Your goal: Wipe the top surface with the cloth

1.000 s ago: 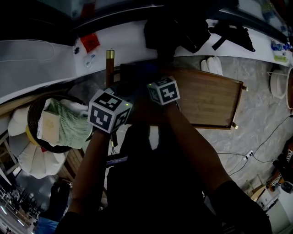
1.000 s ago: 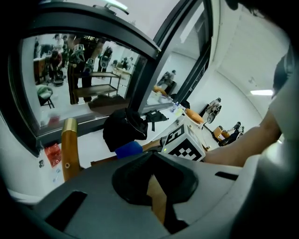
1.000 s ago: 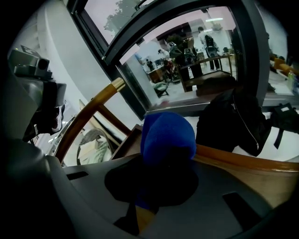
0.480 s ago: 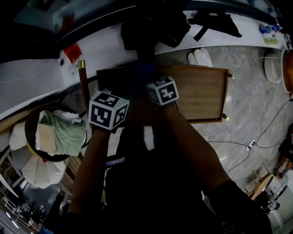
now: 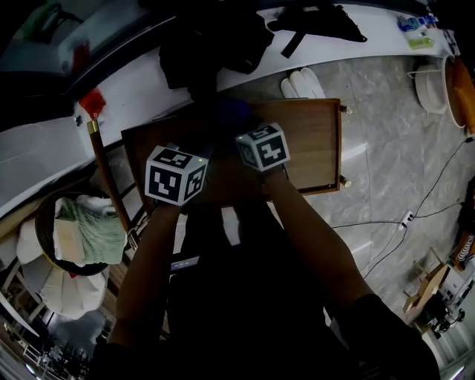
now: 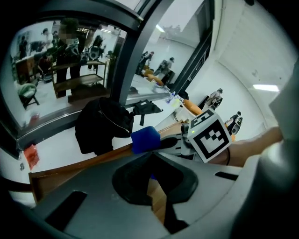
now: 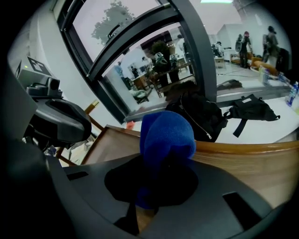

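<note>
Grey marbled floor [image 5: 401,148] fills the right of the head view, with thin cables [image 5: 386,237] trailing across it. A long white counter [image 5: 171,82] runs along the window, and close against its near side stands the wooden counter [image 5: 304,148], its brown top bare on the right half. A black bag [image 5: 211,44] slumps on the white counter just beyond the wooden one, and a second, strapped bag [image 5: 319,18] lies further right. At lower left a dark round basket [image 5: 41,223] holds a green towel [image 5: 93,230]. A pair of white slippers [image 5: 300,82] sits on the floor by the wooden counter's far edge. Both arms reach over the left part of the wooden top, the two tools side by side. The right tool [image 7: 161,186] is clamped on the blue cloth [image 7: 167,135], which bulges up from its jaws over the wood; whether the cloth touches the top cannot be told. The left tool [image 6: 156,196] holds nothing, its jaws a narrow gap apart with wood showing between them.
</note>
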